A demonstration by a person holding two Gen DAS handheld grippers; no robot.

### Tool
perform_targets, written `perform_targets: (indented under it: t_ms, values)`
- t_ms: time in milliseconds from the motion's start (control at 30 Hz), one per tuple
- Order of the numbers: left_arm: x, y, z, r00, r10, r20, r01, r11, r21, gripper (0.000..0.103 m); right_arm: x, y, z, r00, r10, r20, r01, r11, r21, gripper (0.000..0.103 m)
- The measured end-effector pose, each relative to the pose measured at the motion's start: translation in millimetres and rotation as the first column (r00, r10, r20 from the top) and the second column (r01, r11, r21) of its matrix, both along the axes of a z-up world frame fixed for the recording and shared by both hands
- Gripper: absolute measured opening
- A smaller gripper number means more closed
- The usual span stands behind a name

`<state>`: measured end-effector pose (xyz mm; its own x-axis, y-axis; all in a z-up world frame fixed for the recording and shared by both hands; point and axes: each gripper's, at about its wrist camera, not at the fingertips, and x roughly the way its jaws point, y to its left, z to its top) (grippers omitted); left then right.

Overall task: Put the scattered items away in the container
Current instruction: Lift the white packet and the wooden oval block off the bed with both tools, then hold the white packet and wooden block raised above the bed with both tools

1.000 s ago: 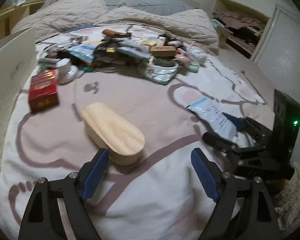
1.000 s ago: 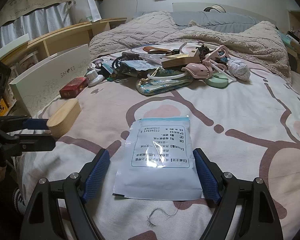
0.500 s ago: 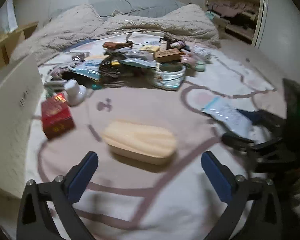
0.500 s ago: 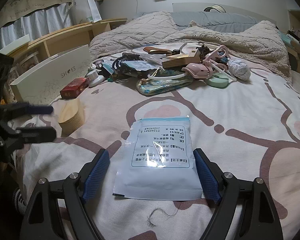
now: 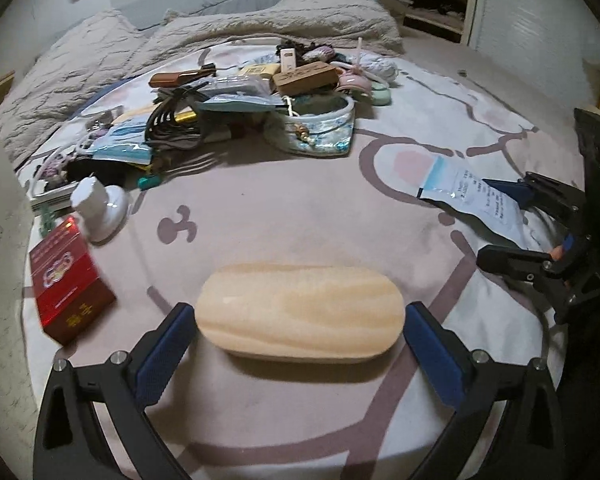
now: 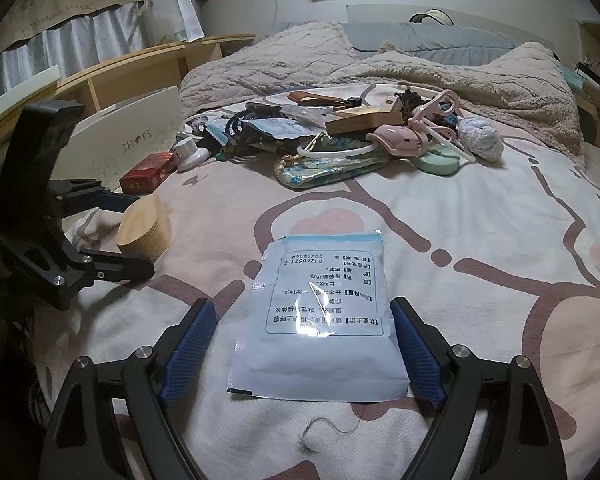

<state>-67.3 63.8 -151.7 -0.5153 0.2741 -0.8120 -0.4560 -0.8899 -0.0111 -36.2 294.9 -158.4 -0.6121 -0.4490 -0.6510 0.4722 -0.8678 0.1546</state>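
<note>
Bedroom, evening light: a bedspread (image 5: 300, 208) printed with brown outlines serves as your work surface, clutter heaped toward the pillows. Your left gripper (image 5: 300, 332) stands spread wide, its blue pads flanking the two rounded ends of a pale wooden case (image 5: 300, 316) without pressing on it. Your right gripper (image 6: 302, 340) brackets a light-blue sachet (image 6: 320, 316) lying flat near the bed's edge, and its jaws are opening, nothing gripped. The container, a white box (image 6: 128, 140) lettered "SHOES", stands at the bed's left side beside a red carton (image 6: 148, 172).

Risks from here: gripped end to end, the smooth curved case could squirt out of the pads; the thin sachet may buckle or slip under them rather than lift. Sachet print is Chinese, too small to read reliably beyond a batch-like number, "01240521". A hanging tag behind reads "SWEET".
</note>
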Motion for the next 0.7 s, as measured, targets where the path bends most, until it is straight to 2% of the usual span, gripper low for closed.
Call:
perform_targets:
  t_ms: [67,200,267,367,467,633,700]
  values:
    - [-1,-4,-4,1.000,0.004,0.012,-0.005,1.000,0.030,0.103,-2,-1,0,1.000,-0.002,0.007,0.002,1.000,0.007,0.088]
    - [-1,-9,-8,1.000,0.012,0.025,-0.014,0.998,0.065,0.103,-4,-10,0,0.999,0.006,0.035,-0.008,0.999,0.038,0.098]
    - [0,-9,-9,1.000,0.018,0.022,-0.019,0.998,0.063,0.103,-6,-13,1,0.999,0.003,0.046,-0.005,0.998,0.055,0.099]
    - [2,-9,-10,1.000,0.023,0.015,-0.024,0.997,0.067,0.103,-8,-8,4,0.997,-0.016,0.069,0.014,0.999,0.030,0.098]
    - [3,-11,-10,1.000,0.023,0.006,-0.023,0.997,0.076,0.103,-11,-6,10,0.995,-0.059,0.075,0.057,0.998,0.028,0.091]
    - [8,-12,-9,0.999,0.030,-0.032,-0.027,0.996,0.088,0.102,-20,1,10,0.989,-0.114,0.090,0.115,0.993,0.001,0.072]
    - [9,-11,-8,0.999,0.029,-0.042,-0.025,0.996,0.084,0.102,-23,2,10,0.988,-0.125,0.092,0.126,0.992,0.002,0.070]
